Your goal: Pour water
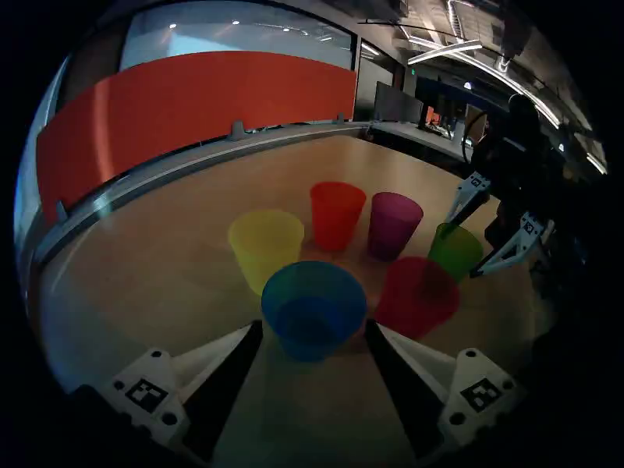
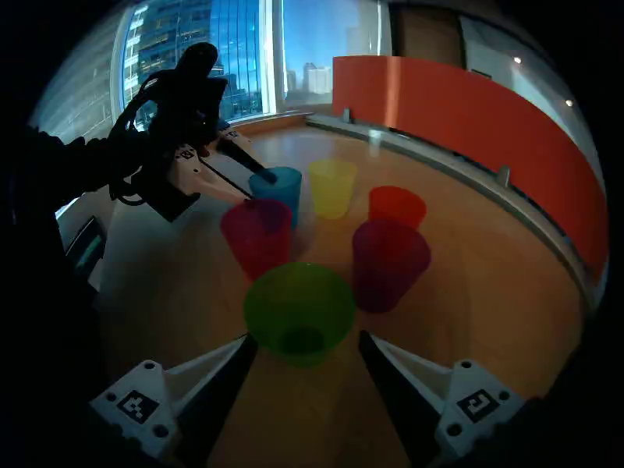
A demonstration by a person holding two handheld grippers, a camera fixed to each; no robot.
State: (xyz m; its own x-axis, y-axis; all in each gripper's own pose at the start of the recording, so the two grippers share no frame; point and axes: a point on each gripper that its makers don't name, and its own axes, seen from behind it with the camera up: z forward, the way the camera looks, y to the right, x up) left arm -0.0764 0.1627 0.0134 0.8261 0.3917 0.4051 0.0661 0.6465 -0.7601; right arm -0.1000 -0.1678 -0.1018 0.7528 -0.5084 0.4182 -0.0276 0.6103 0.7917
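Note:
Six plastic cups stand clustered on a wooden table (image 1: 156, 265). My left gripper (image 1: 312, 327) is open, one finger on either side of the blue cup (image 1: 313, 308) near its base. Behind it are the yellow cup (image 1: 265, 246), orange cup (image 1: 337, 212), purple cup (image 1: 394, 224) and red cup (image 1: 417, 295). My right gripper (image 2: 306, 337) is open too, straddling the green cup (image 2: 300, 312). That view also holds the red cup (image 2: 257, 234), purple cup (image 2: 388, 261), blue cup (image 2: 277, 191) and the left gripper (image 2: 253, 179). I cannot tell whether any cup holds water.
A long orange wall panel (image 1: 195, 101) runs behind the table's far edge. In the right gripper view, tall windows (image 2: 234, 54) stand at the back and a dark sleeve (image 2: 70, 171) holds the other gripper. Bare tabletop (image 2: 483, 312) lies to the right of the cups.

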